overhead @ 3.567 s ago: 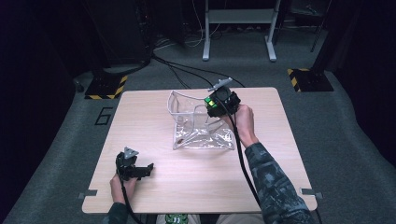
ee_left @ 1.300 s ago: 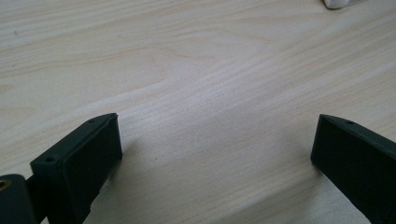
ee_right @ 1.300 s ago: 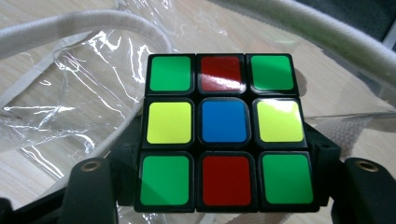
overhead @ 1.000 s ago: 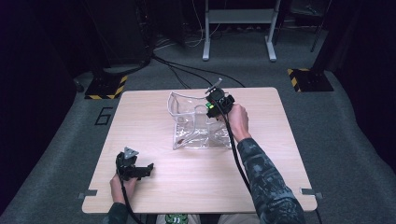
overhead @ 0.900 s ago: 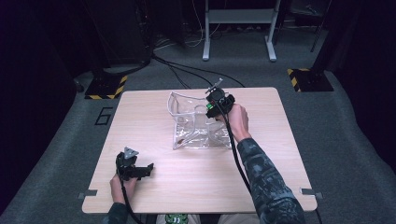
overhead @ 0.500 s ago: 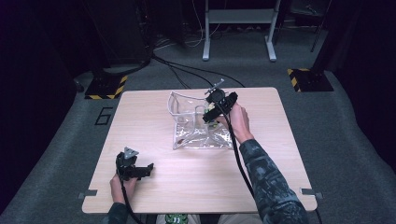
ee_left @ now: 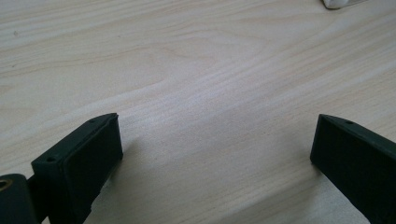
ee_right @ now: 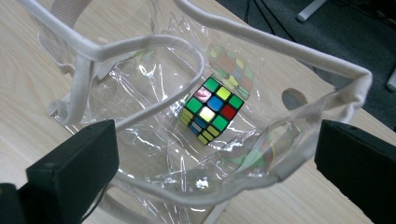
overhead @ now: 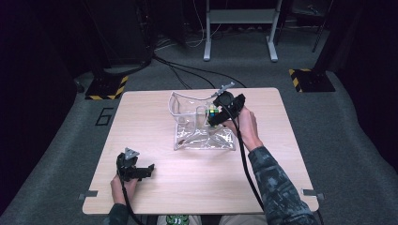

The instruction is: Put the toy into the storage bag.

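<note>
A pale wooden table (overhead: 187, 187) is seen from above, and on its far half a clear plastic bag (overhead: 199, 133) with white fabric trim is stood open, mouth upward. Its walls are slack and creased, so the shape is presumably kept by the stiff trim around the rim. Down through that mouth a scrambled puzzle cube (ee_right: 210, 109) is seen lying on the bag's floor, tilted on an edge, its colours mirrored faintly in the plastic behind it. The right gripper (overhead: 220, 110) is held over the bag's right rim, angled down into the opening; in the right gripper view its jaws are spread wide on either side of the bag's mouth and nothing is gripped between them (a position suited, it may be judged, either to a reach for the cube or to a release just made). The left gripper (overhead: 133, 168) is rested on the near left of the table, well apart from the bag; its jaws are likewise parted wide over bare wood, nothing held.
</note>
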`<action>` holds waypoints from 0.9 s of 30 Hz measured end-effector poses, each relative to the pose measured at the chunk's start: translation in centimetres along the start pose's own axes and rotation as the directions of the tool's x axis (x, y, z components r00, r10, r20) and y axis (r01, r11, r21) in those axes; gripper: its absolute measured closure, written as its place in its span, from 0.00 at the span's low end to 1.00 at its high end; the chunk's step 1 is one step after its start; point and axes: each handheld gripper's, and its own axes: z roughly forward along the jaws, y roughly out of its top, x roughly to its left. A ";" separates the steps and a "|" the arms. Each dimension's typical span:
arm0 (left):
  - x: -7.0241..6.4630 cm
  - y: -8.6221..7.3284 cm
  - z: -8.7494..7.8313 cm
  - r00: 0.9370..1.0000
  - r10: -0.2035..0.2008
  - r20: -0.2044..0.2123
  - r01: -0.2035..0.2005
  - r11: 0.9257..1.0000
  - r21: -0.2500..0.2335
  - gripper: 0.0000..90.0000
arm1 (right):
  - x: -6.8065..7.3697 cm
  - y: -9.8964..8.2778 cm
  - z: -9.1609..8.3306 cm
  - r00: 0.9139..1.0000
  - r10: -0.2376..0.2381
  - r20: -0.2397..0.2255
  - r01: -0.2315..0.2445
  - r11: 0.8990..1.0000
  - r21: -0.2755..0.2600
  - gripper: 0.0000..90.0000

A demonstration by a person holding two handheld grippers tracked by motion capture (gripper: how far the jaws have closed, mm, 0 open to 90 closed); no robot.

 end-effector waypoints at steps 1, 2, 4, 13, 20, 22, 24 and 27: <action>0.0 0.0 0.0 1.000 0.000 0.000 0.000 1.000 0.000 0.02 | 0.0 -0.2 -0.2 1.000 0.001 0.002 -0.001 1.000 -0.002 0.00; 0.0 0.0 0.0 1.000 0.000 -0.002 0.000 1.000 0.001 0.02 | 0.0 -0.4 -0.5 1.000 -0.003 0.003 0.003 1.000 -0.005 0.00; 0.0 0.0 0.0 1.000 0.001 0.000 -0.001 1.000 0.001 0.02 | 0.1 -0.8 -1.0 1.000 0.006 0.006 -0.006 1.000 -0.010 0.00; 0.0 0.0 0.0 1.000 0.001 -0.001 -0.001 1.000 0.000 0.02 | 0.4 -2.9 -2.6 1.000 0.012 0.021 -0.011 0.999 -0.037 0.00; 0.0 0.0 0.0 1.000 0.000 -0.001 0.000 1.000 0.000 0.02 | 0.9 -5.3 -3.0 0.999 0.026 0.020 -0.025 0.999 -0.039 0.00; 0.0 0.0 0.0 1.000 0.000 -0.002 0.000 1.000 0.000 0.02 | 0.9 -6.0 -2.9 1.000 0.013 0.020 -0.012 0.999 -0.043 0.00; 0.0 0.0 0.0 1.000 0.000 -0.001 0.000 1.000 0.000 0.02 | 1.1 -6.9 -2.8 0.999 0.030 0.020 -0.029 0.999 -0.032 0.00; 0.0 0.0 0.0 1.000 0.000 -0.001 0.000 1.000 0.000 0.02 | 1.1 -8.0 -2.3 0.999 0.034 0.022 -0.034 0.999 -0.016 0.00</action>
